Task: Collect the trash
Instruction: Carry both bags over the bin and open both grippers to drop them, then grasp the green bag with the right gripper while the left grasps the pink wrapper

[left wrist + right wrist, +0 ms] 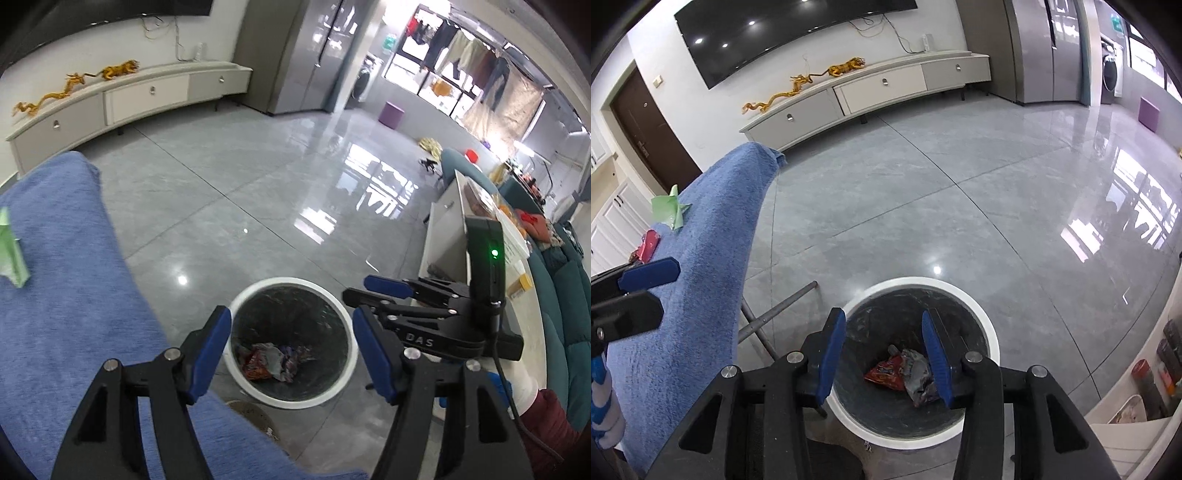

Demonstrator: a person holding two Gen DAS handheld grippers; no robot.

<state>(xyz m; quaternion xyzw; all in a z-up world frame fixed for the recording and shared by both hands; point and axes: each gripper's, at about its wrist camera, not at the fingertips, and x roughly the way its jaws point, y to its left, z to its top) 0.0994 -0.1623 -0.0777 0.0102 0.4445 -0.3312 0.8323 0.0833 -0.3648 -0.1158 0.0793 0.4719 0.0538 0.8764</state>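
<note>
Fingers of your left gripper (291, 354) stand spread wide in the left wrist view, blue pads bare, nothing between them. Straight below the gap sits the white-rimmed trash bin (347, 314), lined in black, with crumpled snack wrappers (273, 360) at its bottom. Your right gripper (360, 297) reaches in from the right, its tips over the bin's rim. To the left, the blue towel-covered surface (66, 266) runs right up against your left finger; a green paper scrap (13, 254) lies on it, well apart from the bin. Grey tiled floor (229, 192) lies open beyond the bin.

In the right wrist view, your right gripper (884, 356) is also spread and holds nothing, poised above the same bin (991, 341), the red wrapper (886, 373) showing between its pads. The towel's edge (701, 288) passes just left of it, carrying the green scrap (668, 212) and a red packet (648, 245). Your left gripper (646, 291) hangs over that towel. Folding metal legs (775, 314) stand between towel and bin.
</note>
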